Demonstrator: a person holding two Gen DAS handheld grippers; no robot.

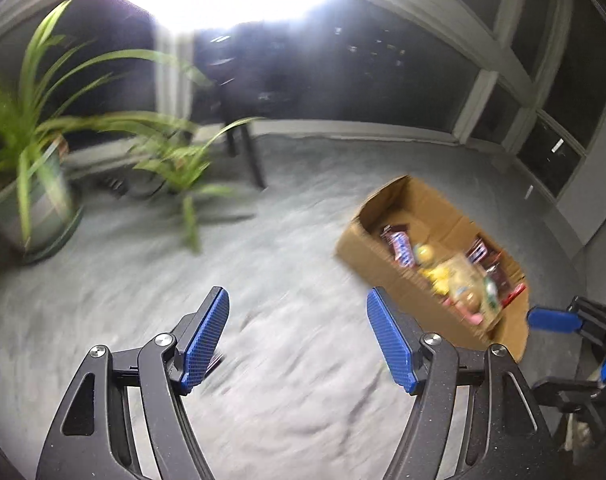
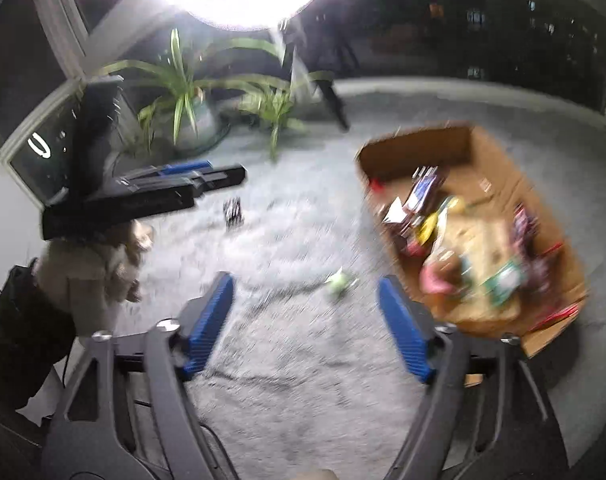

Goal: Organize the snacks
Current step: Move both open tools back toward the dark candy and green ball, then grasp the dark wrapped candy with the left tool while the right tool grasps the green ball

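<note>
An open cardboard box (image 1: 367, 256) (image 2: 423, 148) sits on the grey carpet and holds several mixed snack packs (image 1: 455, 276) (image 2: 463, 256). In the left wrist view my left gripper (image 1: 295, 300) hovers open over bare carpet, left of the box, with nothing between its pads. One blue pad (image 1: 551, 320) of my right gripper shows beyond the box. My right gripper (image 2: 306, 280) is open too. A small green snack (image 2: 339, 282) lies on the carpet just ahead of it, untouched. A small dark packet (image 2: 233, 212) lies further off. My left gripper (image 2: 227, 172) appears at the left. Both views are blurred.
Potted plants (image 1: 35, 184) (image 2: 183, 100) stand at the far left by dark windows. Black stand legs (image 1: 251, 152) (image 2: 335, 100) rise behind them under a glaring lamp. A beige sleeve (image 2: 83, 280) holds the left gripper. Pale carpet (image 2: 295, 380) lies between the grippers and the box.
</note>
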